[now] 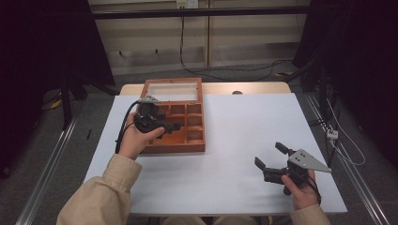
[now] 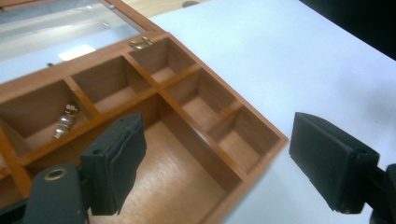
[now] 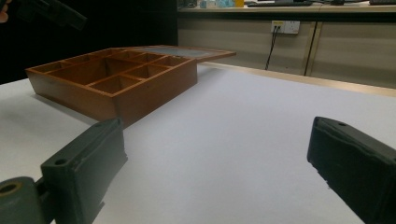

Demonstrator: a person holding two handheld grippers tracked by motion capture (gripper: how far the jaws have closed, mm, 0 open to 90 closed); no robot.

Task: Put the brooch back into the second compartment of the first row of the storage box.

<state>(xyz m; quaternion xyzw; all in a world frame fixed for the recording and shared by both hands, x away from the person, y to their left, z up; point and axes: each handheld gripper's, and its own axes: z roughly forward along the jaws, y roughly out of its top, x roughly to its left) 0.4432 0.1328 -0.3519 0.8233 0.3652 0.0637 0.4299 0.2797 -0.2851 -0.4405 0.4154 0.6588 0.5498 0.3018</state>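
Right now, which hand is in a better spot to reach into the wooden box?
Probably the left. The left gripper hangs open right over the wooden box, above its compartments. The right gripper is open too, but off to the side over the bare white table.

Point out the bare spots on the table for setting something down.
Widest free patch: white table between wooden compartment box and right gripper. Also bare beyond that gripper, toward the far right corner. Crowded at left, where the left gripper hovers over the box.

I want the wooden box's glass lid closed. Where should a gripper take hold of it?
Grip the lid by its far wooden frame edge, coming from beyond the box. It lies flat, hinged at the box's rear wall, so that free edge probably gives the most leverage.
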